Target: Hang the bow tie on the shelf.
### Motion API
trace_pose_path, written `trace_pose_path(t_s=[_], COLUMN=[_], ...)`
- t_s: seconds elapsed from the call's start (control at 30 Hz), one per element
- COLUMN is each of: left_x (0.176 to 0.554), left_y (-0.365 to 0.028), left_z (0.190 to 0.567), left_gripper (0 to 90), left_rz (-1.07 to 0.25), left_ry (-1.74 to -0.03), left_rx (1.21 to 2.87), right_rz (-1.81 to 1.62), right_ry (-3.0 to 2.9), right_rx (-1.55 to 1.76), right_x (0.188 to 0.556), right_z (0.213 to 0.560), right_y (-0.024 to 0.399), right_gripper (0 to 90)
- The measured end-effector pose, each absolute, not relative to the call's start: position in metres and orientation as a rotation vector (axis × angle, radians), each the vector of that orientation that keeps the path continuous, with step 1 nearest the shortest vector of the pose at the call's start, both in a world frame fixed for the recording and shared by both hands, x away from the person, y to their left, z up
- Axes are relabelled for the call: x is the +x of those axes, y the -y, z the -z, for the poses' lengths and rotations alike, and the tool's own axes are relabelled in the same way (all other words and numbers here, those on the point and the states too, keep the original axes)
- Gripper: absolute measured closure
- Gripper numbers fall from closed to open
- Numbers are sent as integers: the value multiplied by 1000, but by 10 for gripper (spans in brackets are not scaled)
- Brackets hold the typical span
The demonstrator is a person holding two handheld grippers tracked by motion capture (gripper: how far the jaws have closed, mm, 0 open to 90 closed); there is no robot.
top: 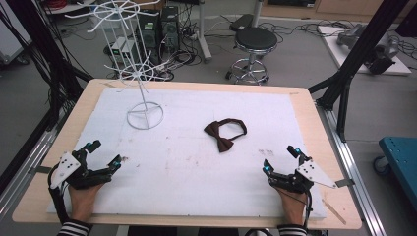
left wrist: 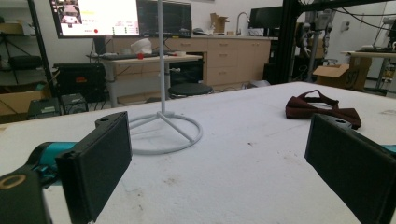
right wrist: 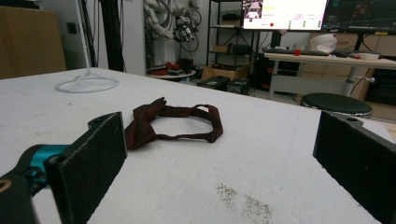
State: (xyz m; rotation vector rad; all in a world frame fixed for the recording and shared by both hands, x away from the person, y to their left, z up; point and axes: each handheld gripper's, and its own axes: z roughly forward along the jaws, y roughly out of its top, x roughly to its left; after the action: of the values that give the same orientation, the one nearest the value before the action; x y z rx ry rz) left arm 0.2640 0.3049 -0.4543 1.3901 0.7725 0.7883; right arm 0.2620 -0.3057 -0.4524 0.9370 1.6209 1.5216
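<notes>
a white wire stand (top: 142, 73) rises at the far left of the white foam sheet (top: 196, 187), well apart from both hands. a dark smudge (right wrist: 245, 201) marks the foam just ahead of the right gripper (top: 282, 160). nothing stands between that gripper and the brown bow tie (top: 223, 133), which lies flat mid-table, ahead and to its left. the left gripper (top: 104, 153) rests at the near left corner. both are released, jaws wide and empty.

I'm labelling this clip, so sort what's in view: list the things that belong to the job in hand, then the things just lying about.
In the job:
- brown bow tie, loop fastened, flat on the white foam board
- white wire display stand, its hooks bare
- left gripper and right gripper, both open, resting at the near edge

Just lying about:
- black stool on the floor
- blue cart at the right
</notes>
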Motion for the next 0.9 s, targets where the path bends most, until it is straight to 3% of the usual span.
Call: trace_pose_path(t_s=[0.6, 0.9], left_x=[264, 264], left_y=[-305, -305], left_z=[454, 454], left_gripper=[77, 77], left_rz=[-786, -787], left_ry=[-773, -775], left_rx=[1392, 1391], right_rz=[-1510, -1499], right_ry=[-1635, -1703], right_rx=[951, 942], right_x=[263, 271], right_z=[450, 422], right_y=[306, 299], right_gripper=[21, 21])
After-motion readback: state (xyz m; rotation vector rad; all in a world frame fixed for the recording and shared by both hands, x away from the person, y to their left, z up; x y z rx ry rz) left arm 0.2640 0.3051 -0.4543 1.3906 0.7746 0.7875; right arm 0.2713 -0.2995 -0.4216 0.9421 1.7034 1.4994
